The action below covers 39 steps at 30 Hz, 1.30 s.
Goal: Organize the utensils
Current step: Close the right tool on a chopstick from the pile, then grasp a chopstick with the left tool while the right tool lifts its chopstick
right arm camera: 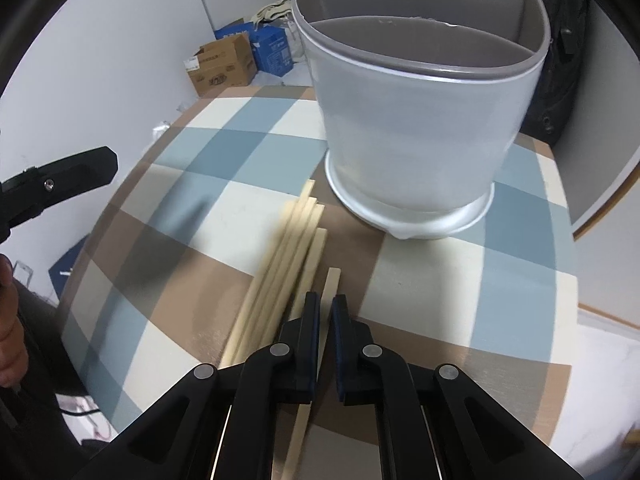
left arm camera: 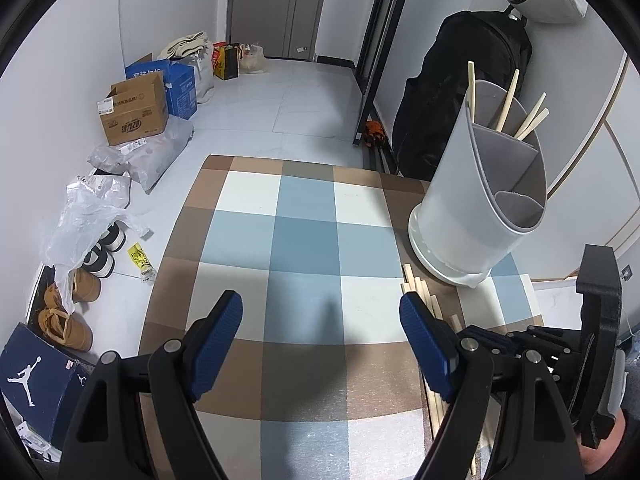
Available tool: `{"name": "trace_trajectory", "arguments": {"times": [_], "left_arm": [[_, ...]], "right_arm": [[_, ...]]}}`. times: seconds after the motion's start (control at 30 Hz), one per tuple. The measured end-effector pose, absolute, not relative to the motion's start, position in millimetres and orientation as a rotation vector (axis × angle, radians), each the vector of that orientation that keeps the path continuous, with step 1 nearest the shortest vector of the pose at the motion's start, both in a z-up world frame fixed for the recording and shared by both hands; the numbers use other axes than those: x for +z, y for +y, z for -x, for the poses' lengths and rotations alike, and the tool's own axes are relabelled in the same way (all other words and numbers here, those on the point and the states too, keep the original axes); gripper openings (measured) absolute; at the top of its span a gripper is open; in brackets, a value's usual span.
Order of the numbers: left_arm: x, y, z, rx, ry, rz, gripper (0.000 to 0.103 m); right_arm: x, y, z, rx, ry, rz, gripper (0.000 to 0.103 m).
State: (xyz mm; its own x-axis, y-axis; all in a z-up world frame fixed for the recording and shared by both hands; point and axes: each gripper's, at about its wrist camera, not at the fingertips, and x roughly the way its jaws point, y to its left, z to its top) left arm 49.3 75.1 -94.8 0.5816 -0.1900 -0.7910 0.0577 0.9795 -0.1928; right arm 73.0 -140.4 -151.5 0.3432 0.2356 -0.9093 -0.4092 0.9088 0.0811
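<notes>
Because your right claw (right arm camera: 326,312) is clamped on one chopstick (right arm camera: 333,280), that piece sits apart from the loose bundle (right arm camera: 288,248) on the table (right arm camera: 224,296), just before the divided holder (right arm camera: 408,128); your left claw (left arm camera: 322,334) stands apart, empty.

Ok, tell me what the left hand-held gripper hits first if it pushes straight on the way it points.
Probably just the checked tablecloth: the left hand-held gripper stands open over bare cloth, with the chopsticks and holder off to its right.
</notes>
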Motion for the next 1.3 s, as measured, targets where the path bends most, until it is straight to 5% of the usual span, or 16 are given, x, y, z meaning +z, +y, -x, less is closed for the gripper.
{"name": "trace_trajectory", "arguments": {"times": [0.9, 1.3], "left_arm": [[-114.7, 38.4, -52.9, -0.216, 1.094, 0.078, 0.077], [-124.4, 21.1, -76.0, -0.176, 1.158, 0.073, 0.072]], "right_arm": [[-154.3, -161.0, -93.5, 0.360, 1.195, 0.064, 0.004], [-89.2, -196.4, -74.2, 0.379, 0.933, -0.139, 0.004]]}}
